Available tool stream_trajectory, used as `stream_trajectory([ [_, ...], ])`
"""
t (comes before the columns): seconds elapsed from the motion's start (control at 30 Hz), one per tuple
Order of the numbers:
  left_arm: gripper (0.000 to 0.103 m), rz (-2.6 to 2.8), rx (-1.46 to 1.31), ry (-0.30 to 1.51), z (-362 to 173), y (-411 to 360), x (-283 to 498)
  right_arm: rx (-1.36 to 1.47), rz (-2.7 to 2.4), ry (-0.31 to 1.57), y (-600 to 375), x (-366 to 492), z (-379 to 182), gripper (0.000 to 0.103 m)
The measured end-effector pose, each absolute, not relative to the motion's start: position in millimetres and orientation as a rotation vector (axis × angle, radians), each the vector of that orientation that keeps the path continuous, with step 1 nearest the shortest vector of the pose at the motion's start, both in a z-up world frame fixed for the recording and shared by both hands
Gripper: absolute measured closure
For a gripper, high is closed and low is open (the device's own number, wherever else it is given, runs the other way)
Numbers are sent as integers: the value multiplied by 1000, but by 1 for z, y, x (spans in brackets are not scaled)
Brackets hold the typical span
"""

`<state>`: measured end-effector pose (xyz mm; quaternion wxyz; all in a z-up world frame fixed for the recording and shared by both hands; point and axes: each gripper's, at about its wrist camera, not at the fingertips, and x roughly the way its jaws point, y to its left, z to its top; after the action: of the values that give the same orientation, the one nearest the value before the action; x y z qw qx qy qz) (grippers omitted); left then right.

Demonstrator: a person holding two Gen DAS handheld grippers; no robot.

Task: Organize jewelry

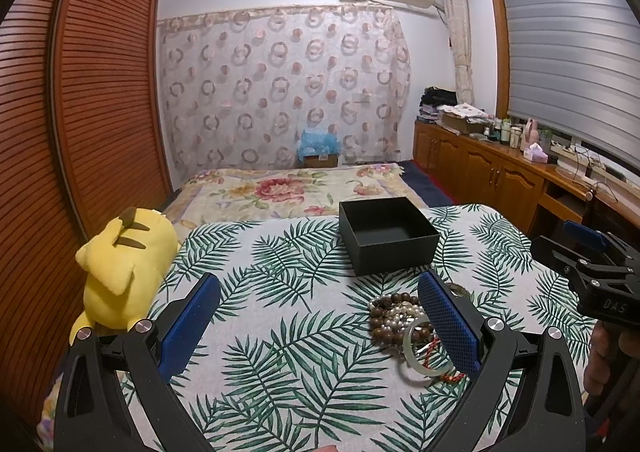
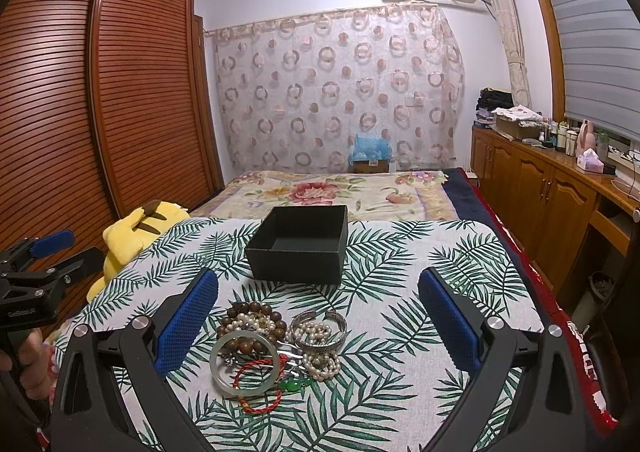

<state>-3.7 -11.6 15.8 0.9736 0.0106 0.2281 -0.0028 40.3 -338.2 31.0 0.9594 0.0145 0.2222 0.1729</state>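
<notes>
Jewelry heaped in front of an empty black box on a leaf-print cloth

The jewelry pile [image 2: 276,348] is seen just in front of the black box [image 2: 298,242]. Both the left tongs [image 1: 320,316] and right tongs [image 2: 318,312] are held spread, nothing pinched. A yellow plush toy [image 1: 120,264] lies left of the box, well apart.

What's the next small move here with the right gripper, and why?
Probably lower the right gripper onto the jewelry pile and close on one piece, likely the pale bangle on top. Both grippers are open and hold nothing, the black box behind the pile looks empty, and the pile lies between the right fingers.
</notes>
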Motion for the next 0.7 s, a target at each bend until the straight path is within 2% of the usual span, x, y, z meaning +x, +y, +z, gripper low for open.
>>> stream_trajectory([
  [0.4,8,-16,22,460,22,-19,-4,30,350,452,-339,41,30,3],
  [0.7,8,-48,18,509,6,-17,5,20,355,478,-336,42,23,3],
])
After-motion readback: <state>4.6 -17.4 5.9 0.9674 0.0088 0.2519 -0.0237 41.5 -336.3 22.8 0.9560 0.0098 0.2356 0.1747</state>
